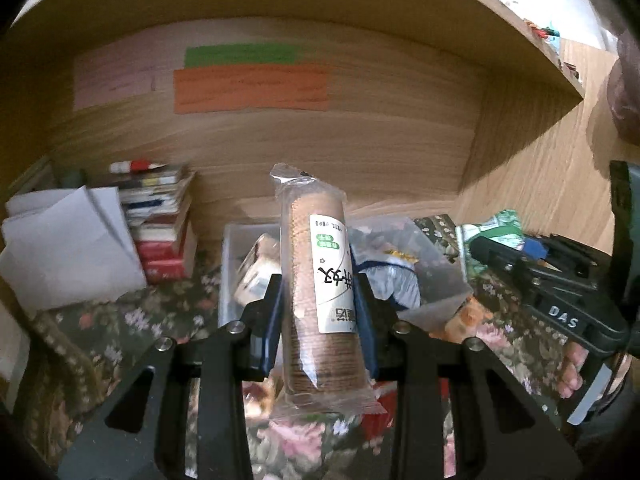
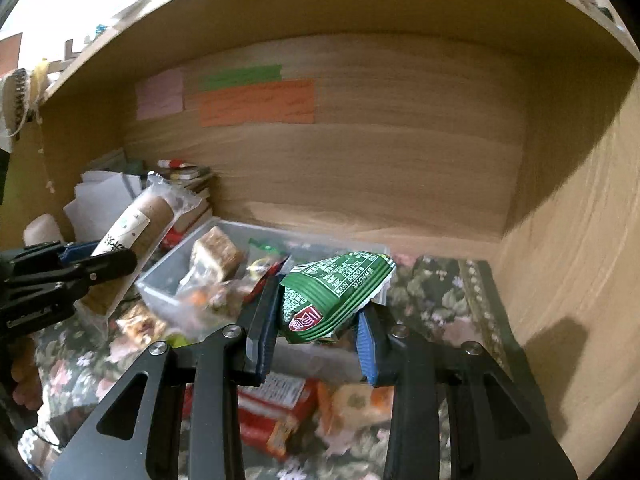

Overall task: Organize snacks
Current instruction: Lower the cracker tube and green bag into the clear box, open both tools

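Note:
My left gripper (image 1: 318,300) is shut on a long clear-wrapped roll of brown biscuits (image 1: 320,280) with a white label, held upright above the clear plastic bin (image 1: 232,248). The roll also shows at the left of the right wrist view (image 2: 136,224). My right gripper (image 2: 320,320) is shut on a green snack packet (image 2: 336,296), held just above the front edge of the same bin (image 2: 160,280). The bin holds several wrapped snacks, among them a brown block (image 2: 216,254).
A flowered cloth (image 2: 440,292) covers the shelf floor. Red and orange snack packs (image 2: 276,404) lie in front of the bin. A stack of books (image 1: 160,232) and white papers (image 1: 68,244) stand at the left. Wooden walls (image 2: 580,240) close in behind and to the right.

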### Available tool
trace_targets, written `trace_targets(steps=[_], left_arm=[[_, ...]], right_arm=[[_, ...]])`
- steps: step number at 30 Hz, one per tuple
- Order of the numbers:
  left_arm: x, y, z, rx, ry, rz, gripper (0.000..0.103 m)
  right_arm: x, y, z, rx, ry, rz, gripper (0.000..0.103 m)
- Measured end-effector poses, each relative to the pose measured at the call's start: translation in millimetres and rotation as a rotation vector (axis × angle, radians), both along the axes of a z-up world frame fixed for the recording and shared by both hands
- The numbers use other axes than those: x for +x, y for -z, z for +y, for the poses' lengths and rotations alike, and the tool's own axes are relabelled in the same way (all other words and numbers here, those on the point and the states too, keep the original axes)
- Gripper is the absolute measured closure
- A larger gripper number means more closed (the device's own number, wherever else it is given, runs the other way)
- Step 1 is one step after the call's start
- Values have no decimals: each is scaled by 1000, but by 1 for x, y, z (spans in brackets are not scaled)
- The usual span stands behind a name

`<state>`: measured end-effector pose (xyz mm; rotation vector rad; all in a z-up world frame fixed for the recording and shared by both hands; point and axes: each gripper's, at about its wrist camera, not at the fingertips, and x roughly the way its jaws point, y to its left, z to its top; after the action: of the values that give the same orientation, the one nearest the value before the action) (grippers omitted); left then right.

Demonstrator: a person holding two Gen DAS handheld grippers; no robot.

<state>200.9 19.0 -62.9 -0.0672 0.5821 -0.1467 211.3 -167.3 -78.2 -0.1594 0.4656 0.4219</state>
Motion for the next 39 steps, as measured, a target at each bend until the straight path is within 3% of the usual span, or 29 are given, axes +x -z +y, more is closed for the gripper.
trace_targets(steps=[13,23,26,28,32,39], left_arm=[[69,14,-17,10,30,64,69],[96,40,-26,27,70,141,69],[94,38,-26,31,64,120,69],[89,31,-28,41,63,97,66],[75,18,-26,38,61,50,51],[47,-1,-8,33,34,-1,36]], right_arm=[[80,13,12,-48,21,99,72],[100,27,28,-111,12,133,70],[97,26,30,-116,12,127,69],[96,24,31,-117,7,123,64],[89,18,30,-104,-3,106,46],[57,1,24,-96,-20,46,37]])
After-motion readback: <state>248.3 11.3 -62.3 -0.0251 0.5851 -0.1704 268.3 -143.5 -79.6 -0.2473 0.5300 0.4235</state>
